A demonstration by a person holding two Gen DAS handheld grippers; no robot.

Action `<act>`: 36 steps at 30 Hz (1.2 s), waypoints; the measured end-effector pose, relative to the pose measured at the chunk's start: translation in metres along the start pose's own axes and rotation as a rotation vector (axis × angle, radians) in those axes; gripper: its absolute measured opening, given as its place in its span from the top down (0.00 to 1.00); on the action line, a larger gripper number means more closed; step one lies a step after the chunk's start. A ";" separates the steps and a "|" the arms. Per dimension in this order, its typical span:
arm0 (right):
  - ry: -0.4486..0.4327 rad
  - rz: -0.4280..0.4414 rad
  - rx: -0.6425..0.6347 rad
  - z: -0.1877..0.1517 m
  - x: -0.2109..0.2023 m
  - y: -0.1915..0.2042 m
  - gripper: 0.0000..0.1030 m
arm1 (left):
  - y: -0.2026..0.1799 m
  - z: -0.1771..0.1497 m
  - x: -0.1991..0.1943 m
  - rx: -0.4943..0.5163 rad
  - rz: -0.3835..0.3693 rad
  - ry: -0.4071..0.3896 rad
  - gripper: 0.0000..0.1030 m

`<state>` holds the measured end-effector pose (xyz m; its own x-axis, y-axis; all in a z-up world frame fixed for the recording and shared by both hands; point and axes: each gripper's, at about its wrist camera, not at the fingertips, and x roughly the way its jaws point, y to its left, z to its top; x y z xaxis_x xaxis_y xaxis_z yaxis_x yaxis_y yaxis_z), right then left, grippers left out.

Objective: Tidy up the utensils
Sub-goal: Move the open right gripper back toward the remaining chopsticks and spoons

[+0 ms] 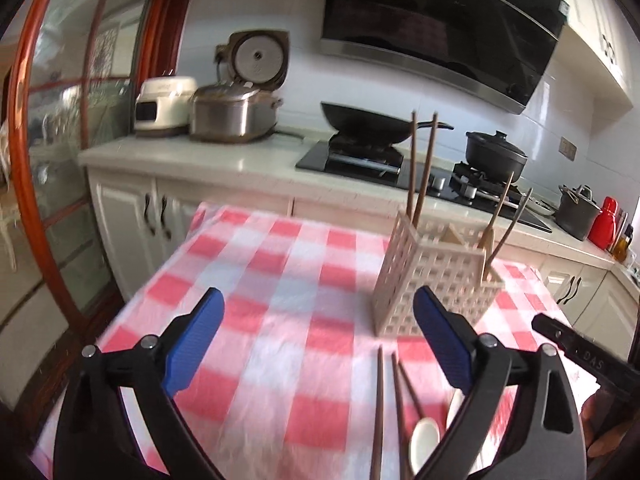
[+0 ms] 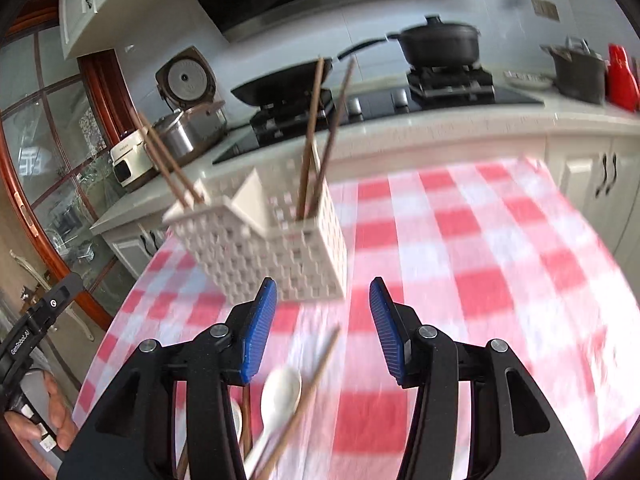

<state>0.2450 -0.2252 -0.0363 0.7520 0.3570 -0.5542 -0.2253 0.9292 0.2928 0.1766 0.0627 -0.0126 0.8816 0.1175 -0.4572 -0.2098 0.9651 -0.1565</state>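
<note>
A white lattice utensil caddy (image 1: 436, 280) stands on the red-and-white checked tablecloth (image 1: 280, 280); it also shows in the right wrist view (image 2: 272, 256). Dark brown chopsticks (image 1: 420, 168) stand in one compartment and lighter ones (image 1: 504, 224) in another. Loose chopsticks (image 1: 380, 408) and white spoons (image 1: 424, 440) lie on the cloth in front of the caddy. My left gripper (image 1: 320, 312) is open and empty, left of the caddy. My right gripper (image 2: 324, 300) is open and empty above a white spoon (image 2: 280, 396) and a loose chopstick (image 2: 316, 384).
Behind the table runs a white kitchen counter (image 1: 200, 160) with rice cookers (image 1: 232, 112), a wok (image 1: 368, 124) and a black pot (image 1: 496, 156) on the stove. A glass door with a red frame (image 1: 52, 160) is at the left. The other gripper's body (image 1: 580, 356) is at the right.
</note>
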 end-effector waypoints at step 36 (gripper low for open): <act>0.215 -0.046 -0.115 -0.070 0.053 0.045 0.54 | 0.004 -0.088 0.004 0.087 0.037 0.146 0.09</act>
<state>0.2317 -0.1579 -0.1068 0.6165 0.3151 -0.7216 -0.2725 0.9452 0.1799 0.1422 0.0469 -0.0919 0.8016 0.1244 -0.5848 -0.1984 0.9780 -0.0638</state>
